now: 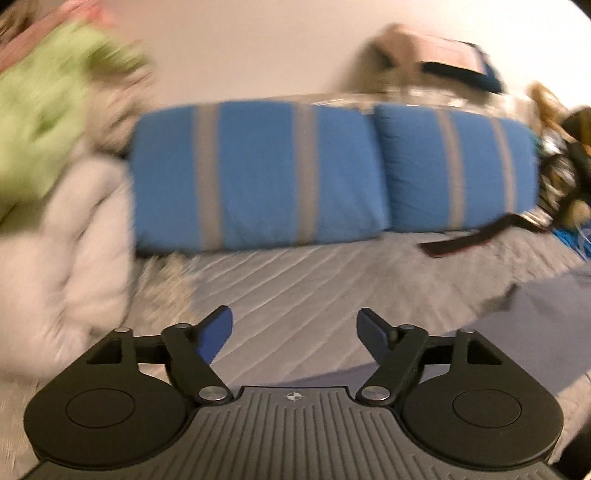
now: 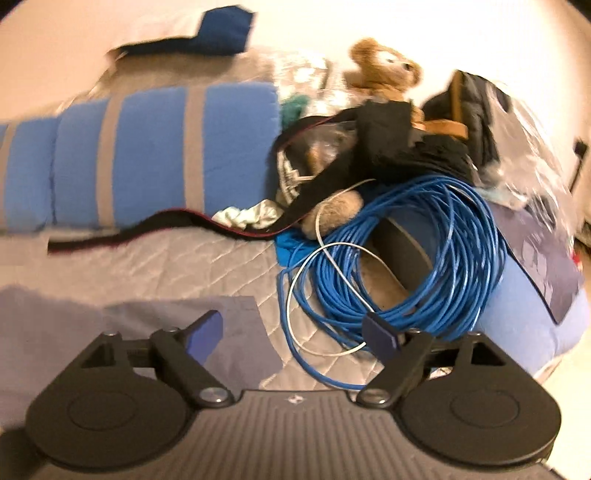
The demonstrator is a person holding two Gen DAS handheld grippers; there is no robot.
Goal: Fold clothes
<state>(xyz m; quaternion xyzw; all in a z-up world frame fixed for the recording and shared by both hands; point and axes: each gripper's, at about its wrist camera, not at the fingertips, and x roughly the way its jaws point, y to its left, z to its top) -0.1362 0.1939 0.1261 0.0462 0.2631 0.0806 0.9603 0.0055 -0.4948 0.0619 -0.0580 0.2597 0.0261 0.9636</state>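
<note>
A flat grey-lavender garment (image 2: 155, 332) lies on the quilted bedspread (image 2: 207, 262) under my right gripper (image 2: 293, 328), which is open and holds nothing. The same garment (image 1: 532, 325) shows at the right of the left wrist view. My left gripper (image 1: 295, 325) is open and empty above the quilted bedspread (image 1: 280, 291). A heap of clothes sits at the left: a green piece (image 1: 44, 122) on top of a white fluffy one (image 1: 62, 266), both blurred.
Two blue pillows with grey stripes (image 1: 258, 173) line the head of the bed. At the right lie a coil of blue cable (image 2: 417, 258), a white wire (image 2: 314, 280), a black strap (image 2: 177, 225), a plush bear (image 2: 384, 70), dark bags (image 2: 417, 136) and a blue box (image 2: 225, 29).
</note>
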